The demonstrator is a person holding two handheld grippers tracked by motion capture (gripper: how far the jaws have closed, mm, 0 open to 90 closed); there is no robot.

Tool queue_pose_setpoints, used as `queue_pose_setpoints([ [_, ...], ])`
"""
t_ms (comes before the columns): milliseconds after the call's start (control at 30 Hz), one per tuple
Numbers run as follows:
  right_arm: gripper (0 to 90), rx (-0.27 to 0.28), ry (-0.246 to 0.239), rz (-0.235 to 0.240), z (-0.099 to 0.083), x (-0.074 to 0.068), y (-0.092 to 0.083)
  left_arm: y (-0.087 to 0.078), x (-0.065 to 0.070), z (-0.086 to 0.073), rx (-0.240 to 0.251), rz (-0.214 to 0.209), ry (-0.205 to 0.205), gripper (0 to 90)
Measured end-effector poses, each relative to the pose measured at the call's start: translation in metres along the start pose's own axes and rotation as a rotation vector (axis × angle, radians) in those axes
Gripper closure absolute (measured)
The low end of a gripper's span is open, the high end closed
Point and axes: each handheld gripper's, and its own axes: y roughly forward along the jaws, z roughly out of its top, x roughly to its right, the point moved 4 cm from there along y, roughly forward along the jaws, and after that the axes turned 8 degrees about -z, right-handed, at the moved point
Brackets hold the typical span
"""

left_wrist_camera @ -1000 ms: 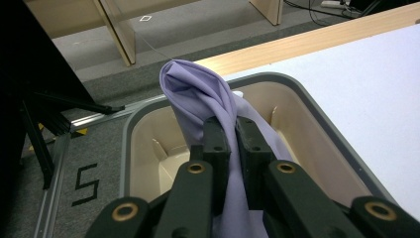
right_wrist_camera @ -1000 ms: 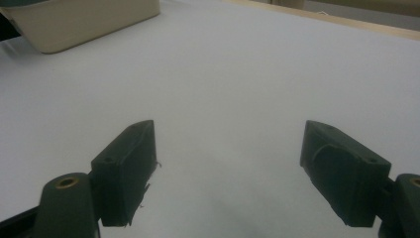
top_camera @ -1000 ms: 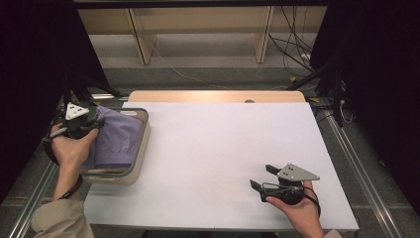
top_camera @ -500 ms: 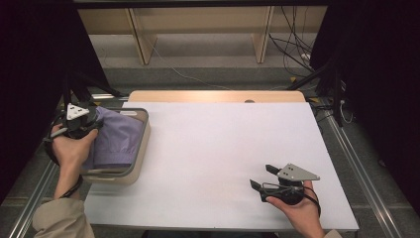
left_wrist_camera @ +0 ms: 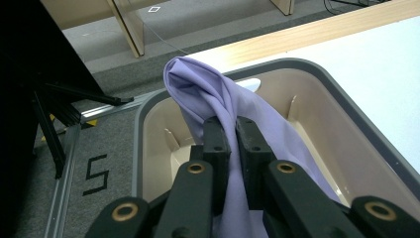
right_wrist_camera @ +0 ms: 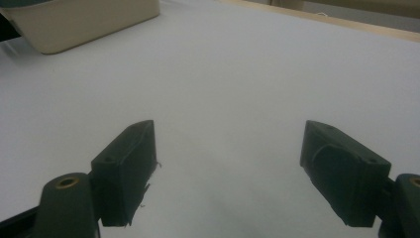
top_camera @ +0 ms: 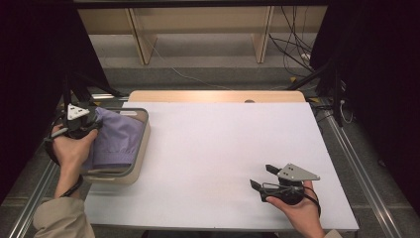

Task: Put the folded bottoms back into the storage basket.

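Black jaws of the left gripper [left_wrist_camera: 229,136] are clamped on a fold of lilac cloth [left_wrist_camera: 208,91], which drapes down into the beige tub [top_camera: 141,144] at the table's [top_camera: 213,148] left edge. The right gripper [right_wrist_camera: 230,166] rests low over bare white tabletop near the front right, jaws wide apart, nothing between them.

high: overhead, facing forward-down | gripper views: close, low along fingers | shared: tub [top_camera: 141,144], table [top_camera: 208,148]
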Motion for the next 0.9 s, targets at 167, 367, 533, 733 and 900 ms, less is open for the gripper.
queue_pose_setpoints([
  [167, 22.7, 0.000, 0.000, 0.001, 0.000, 0.000, 0.000, 0.001, -0.002, -0.001, -0.002, 0.003, -0.004, 83.9],
  [367, 22.8, 0.000, 0.000, -0.001, 0.000, 0.000, 0.000, 0.002, -0.004, -0.003, -0.009, 0.007, -0.007, 83.9],
  [533, 22.7, 0.000, 0.000, 0.000, 0.000, 0.000, 0.000, 0.003, -0.006, -0.005, -0.014, 0.011, -0.008, 84.0],
  [733, 22.7, 0.000, -0.001, 0.001, 0.000, 0.000, 0.000, 0.005, -0.009, -0.007, -0.019, 0.017, -0.013, 84.0],
  [900, 22.8, 0.000, 0.000, 0.000, 0.000, 0.000, 0.000, 0.007, -0.011, -0.010, -0.031, 0.022, -0.013, 83.9],
])
